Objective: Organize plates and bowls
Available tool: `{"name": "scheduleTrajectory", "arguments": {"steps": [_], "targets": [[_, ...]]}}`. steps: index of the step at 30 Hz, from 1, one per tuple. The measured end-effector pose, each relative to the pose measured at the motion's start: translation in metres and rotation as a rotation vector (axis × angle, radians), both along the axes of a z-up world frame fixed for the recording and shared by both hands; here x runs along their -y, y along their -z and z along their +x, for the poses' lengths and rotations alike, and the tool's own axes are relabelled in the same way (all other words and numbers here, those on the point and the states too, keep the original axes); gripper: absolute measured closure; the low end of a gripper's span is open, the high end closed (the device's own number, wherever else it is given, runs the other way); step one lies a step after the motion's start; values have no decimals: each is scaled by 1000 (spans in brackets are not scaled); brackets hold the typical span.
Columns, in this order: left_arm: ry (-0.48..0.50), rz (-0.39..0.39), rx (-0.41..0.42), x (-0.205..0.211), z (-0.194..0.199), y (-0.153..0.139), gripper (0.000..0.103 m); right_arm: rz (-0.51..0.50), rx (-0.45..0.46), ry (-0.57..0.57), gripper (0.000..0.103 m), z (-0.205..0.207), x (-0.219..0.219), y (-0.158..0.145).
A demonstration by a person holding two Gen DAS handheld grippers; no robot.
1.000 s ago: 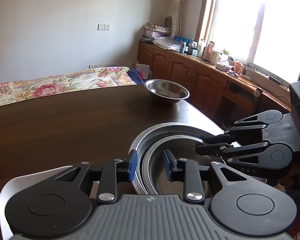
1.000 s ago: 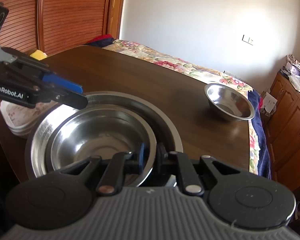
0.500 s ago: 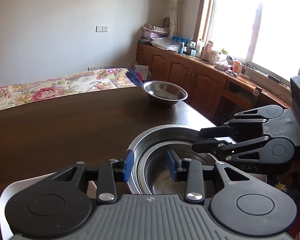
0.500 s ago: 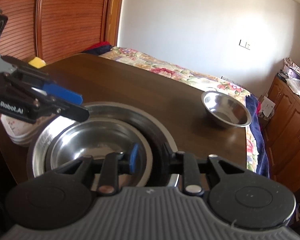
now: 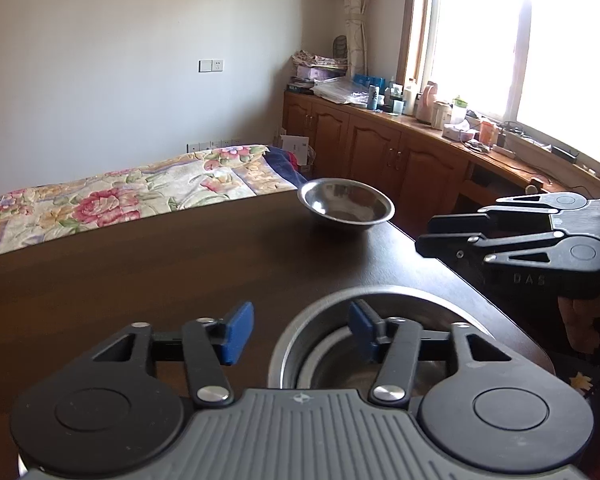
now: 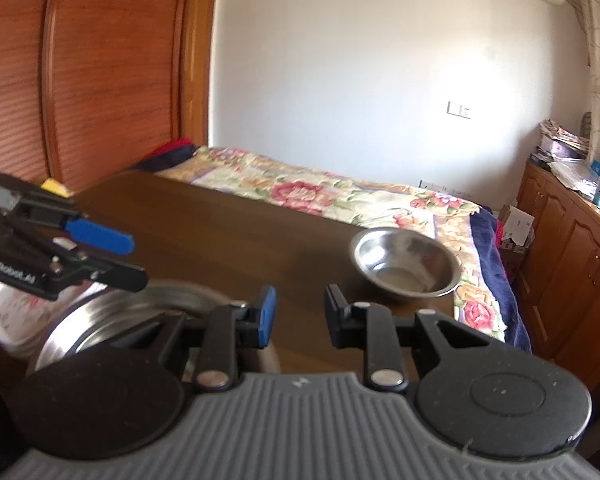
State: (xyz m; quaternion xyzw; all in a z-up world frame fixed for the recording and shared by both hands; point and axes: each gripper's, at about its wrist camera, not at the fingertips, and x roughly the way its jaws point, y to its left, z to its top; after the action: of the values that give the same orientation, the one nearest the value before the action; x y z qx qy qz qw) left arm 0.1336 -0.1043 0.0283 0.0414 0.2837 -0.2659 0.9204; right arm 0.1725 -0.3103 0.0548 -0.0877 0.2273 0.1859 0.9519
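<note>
A nested stack of steel bowls (image 5: 380, 296) (image 6: 112, 320) sits at the near edge of the dark wooden table (image 5: 140, 264). A single steel bowl (image 5: 346, 204) (image 6: 406, 264) rests at the table's far right corner. My left gripper (image 5: 300, 334) is open above the stack's left rim, holding nothing. My right gripper (image 6: 300, 312) is open too, raised to the right of the stack and facing the lone bowl; it also shows in the left wrist view (image 5: 436, 236). White floral plates (image 6: 16, 316) lie left of the stack, mostly hidden by the left gripper (image 6: 128, 258).
A bed with a floral cover (image 5: 120, 196) lies beyond the table. Wooden cabinets with a cluttered counter (image 5: 420, 120) run under the window on the right. A wooden wardrobe (image 6: 92, 72) stands on the left. Bare tabletop lies between the stack and the lone bowl.
Both grippers opened and let go of the bowl stack. Both lifted and drew back; the right one swung right, away from the stack toward the lone bowl.
</note>
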Motion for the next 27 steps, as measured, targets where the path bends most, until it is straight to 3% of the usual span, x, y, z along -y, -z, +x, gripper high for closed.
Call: {"name": "scheduleTrajectory", "arguments": {"steps": [2, 9, 17, 20, 27], "targets": [[-4, 7, 4, 4, 6, -2, 43, 19, 11, 13, 75, 7, 8, -1], [-22, 16, 36, 15, 27, -10, 20, 60, 25, 46, 75, 24, 26, 4], [-22, 35, 64, 30, 48, -14, 15, 86, 24, 74, 71, 43, 42, 12], [-19, 25, 52, 35, 55, -15, 12, 91, 28, 81, 62, 48, 46, 13], [-11, 38, 39, 47, 72, -16, 7, 109, 43, 103, 54, 65, 57, 15]]}}
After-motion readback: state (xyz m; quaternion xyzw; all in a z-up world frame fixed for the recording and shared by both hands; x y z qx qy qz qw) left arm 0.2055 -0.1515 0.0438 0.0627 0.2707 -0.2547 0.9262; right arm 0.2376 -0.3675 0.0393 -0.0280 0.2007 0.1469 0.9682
